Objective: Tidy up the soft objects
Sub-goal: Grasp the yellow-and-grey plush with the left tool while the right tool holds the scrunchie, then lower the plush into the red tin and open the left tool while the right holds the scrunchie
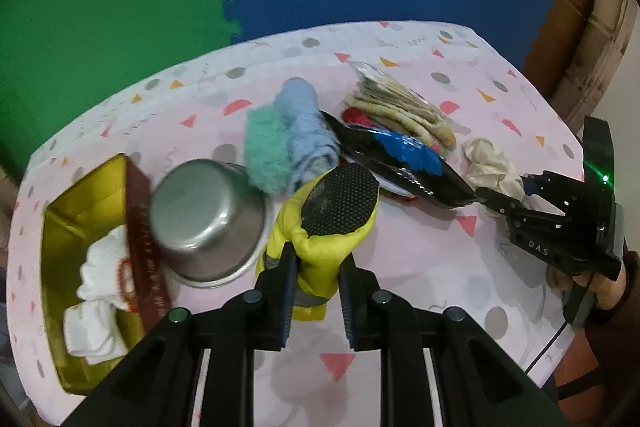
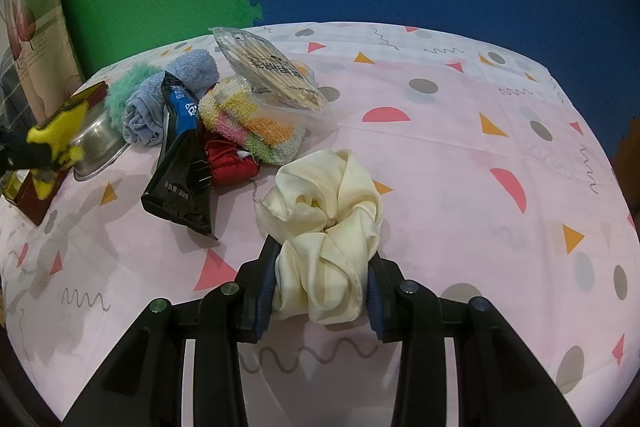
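A yellow slipper sock (image 1: 320,243) with a black dotted sole hangs above the table, and my left gripper (image 1: 318,261) is shut on its cuff. The sock also shows at the far left of the right wrist view (image 2: 56,139), above the steel bowl. My right gripper (image 2: 322,259) is shut on a cream satin scrunchie (image 2: 324,211) that rests on the pink tablecloth (image 2: 460,155). From the left wrist view, the right gripper (image 1: 500,203) and the scrunchie (image 1: 488,163) sit at the right side of the table.
A gold box (image 1: 64,211) at the left holds white cloths (image 1: 104,267). A steel bowl (image 1: 208,219) stands beside it. Mid-table lie a teal fluffy cloth (image 1: 266,147), blue towel (image 1: 304,123), black-and-blue pouch (image 1: 400,155), striped towel (image 2: 256,127), red cloth (image 2: 228,167) and clear packet (image 2: 272,71).
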